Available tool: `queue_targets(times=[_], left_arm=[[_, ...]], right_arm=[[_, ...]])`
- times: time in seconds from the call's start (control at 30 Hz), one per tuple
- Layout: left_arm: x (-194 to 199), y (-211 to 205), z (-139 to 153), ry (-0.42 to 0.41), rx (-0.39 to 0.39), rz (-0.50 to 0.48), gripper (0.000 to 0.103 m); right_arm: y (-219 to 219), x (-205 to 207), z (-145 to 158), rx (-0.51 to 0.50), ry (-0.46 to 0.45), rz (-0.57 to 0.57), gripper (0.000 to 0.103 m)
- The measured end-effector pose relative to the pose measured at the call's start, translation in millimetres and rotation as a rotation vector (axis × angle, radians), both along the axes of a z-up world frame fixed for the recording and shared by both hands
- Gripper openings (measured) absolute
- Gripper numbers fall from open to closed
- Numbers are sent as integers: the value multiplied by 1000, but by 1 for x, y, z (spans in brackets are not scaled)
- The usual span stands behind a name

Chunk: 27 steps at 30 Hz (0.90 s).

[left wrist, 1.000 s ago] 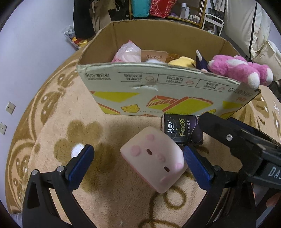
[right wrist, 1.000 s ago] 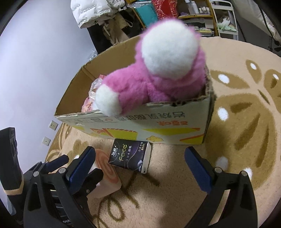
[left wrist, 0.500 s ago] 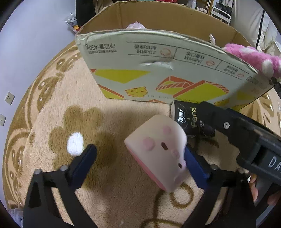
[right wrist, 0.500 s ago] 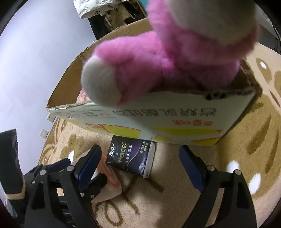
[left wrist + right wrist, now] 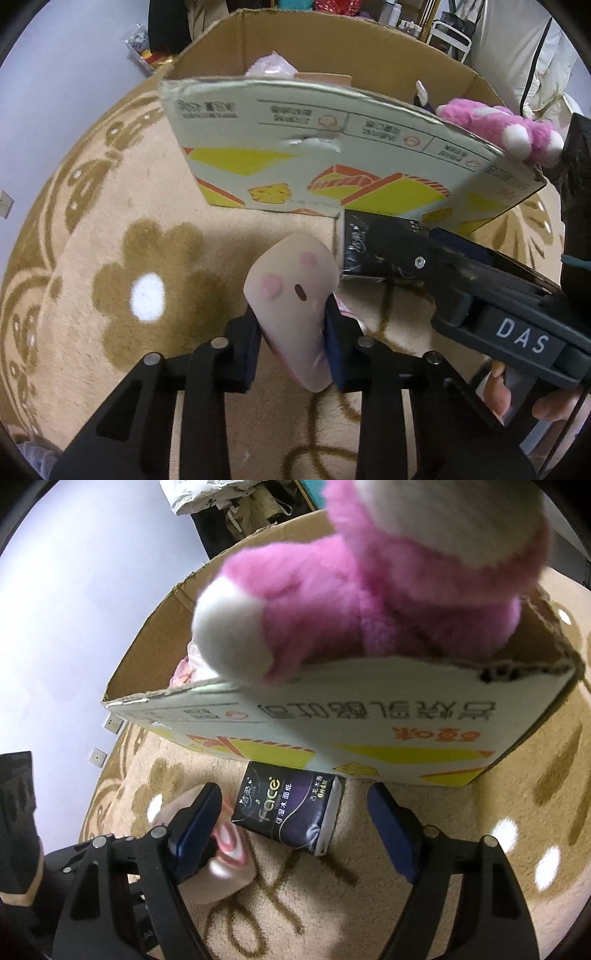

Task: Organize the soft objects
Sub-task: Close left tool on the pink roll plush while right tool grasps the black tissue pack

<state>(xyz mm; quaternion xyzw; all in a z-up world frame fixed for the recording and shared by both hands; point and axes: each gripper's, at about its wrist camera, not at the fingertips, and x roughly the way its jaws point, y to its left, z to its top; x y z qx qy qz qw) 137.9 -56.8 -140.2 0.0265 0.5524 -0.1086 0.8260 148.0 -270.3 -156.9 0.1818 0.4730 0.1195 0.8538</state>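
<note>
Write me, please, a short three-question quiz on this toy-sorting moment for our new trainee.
1. True or false: the left tool is shut on the pig squishy.
2. What lies on the carpet between the right tool's open fingers? A) the tissue pack B) a ball C) a sock
3. Fill in: the pink plush toy hangs over the rim of the cardboard ____.

Key: 1 true; 2 A; 3 box.
</note>
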Motion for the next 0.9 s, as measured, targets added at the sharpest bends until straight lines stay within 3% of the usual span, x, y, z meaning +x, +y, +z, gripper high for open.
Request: queue_targets(times=[0.23,0.73,0.83,0.9], left_arm=[[4,25,3,-11,17,55,27],[-5,18,8,-24,35,76,28],[-11,17,14,-43,58,91,28],[-13,17,17,-52,67,97,27]], right_arm=[[19,4,-10,-66,18,27,86],[48,14,-25,-173,27,45,86],[57,15,-27,-196,31,35,73],[57,16,-30,-194,29,39,72]])
